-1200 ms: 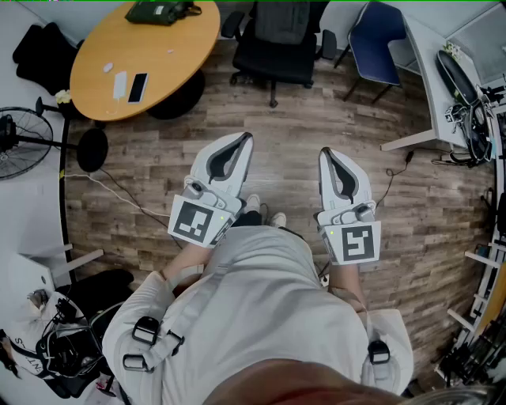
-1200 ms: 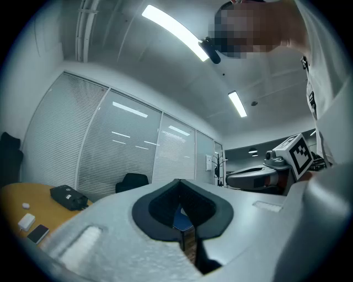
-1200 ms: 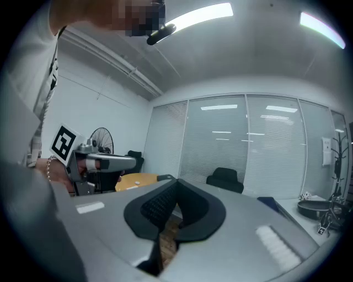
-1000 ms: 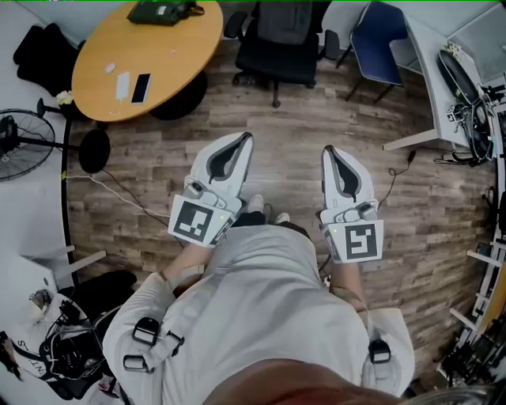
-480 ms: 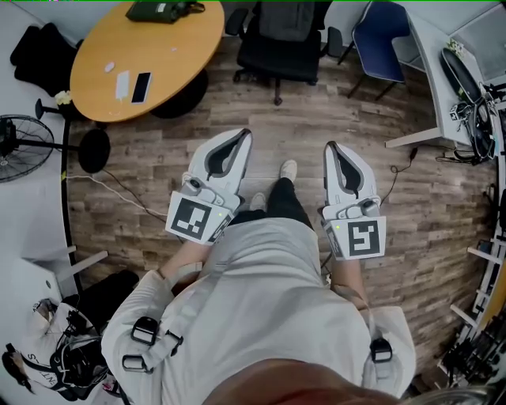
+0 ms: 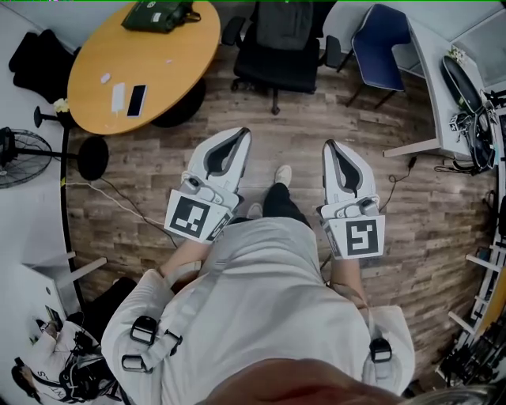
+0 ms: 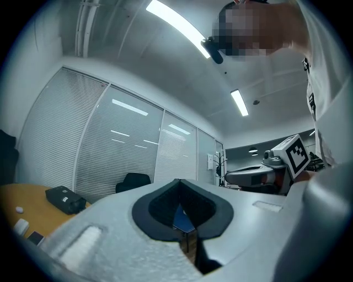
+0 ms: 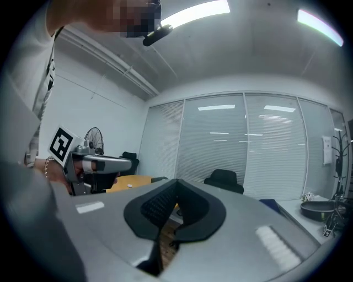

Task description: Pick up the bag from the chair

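Item: bag (image 6: 283, 22), dark grey, apparently propped on black office chair (image 6: 273, 67), well ahead of both grippers, between their lines
Handling, judged: soft, slumping, moderate weight; take by top handle or strap, none discernible
Left gripper (image 6: 242, 134), right gripper (image 6: 329, 145): clenched, empty

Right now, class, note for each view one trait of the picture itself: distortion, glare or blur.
Head view: wide-angle bend curves the floor planks near the edges, light even. Left gripper view: fisheye circle, dark corners, ceiling light strip glares. Right gripper view: same fisheye, bright ceiling lamp, window blinds bowed.
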Demonstrator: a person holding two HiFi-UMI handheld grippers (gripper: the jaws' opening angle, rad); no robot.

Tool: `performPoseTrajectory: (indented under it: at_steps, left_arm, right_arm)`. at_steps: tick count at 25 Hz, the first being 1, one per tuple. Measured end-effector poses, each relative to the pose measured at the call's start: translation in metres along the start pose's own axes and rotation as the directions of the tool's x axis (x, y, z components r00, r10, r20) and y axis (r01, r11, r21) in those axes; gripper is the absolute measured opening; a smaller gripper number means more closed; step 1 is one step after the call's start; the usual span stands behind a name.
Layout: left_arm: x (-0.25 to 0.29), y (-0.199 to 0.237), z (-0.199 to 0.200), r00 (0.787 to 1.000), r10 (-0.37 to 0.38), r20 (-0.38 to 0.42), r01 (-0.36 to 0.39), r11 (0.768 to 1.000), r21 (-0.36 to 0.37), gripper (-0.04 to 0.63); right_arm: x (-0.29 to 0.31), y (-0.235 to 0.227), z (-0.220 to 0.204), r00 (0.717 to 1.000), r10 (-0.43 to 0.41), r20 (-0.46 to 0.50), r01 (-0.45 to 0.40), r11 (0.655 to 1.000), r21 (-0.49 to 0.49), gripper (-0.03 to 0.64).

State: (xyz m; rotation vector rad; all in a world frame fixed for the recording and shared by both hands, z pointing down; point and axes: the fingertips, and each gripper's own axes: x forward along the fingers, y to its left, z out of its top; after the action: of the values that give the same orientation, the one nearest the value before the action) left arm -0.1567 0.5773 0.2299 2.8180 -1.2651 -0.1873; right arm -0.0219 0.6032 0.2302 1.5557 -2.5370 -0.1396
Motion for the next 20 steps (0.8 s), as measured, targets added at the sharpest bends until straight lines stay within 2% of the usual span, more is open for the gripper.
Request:
performPoseTrajectory:
  at_steps: [20]
  left_arm:
    - [0.163, 0.035, -0.012, 1.0, 0.026, -0.007, -0.026, 1.0, -0.006, 0.005]
  right_arm:
    - [0.095, -0.139, -0.024, 0.999, 0.036, -0.013, -0.036, 0.999, 0.015, 0.003]
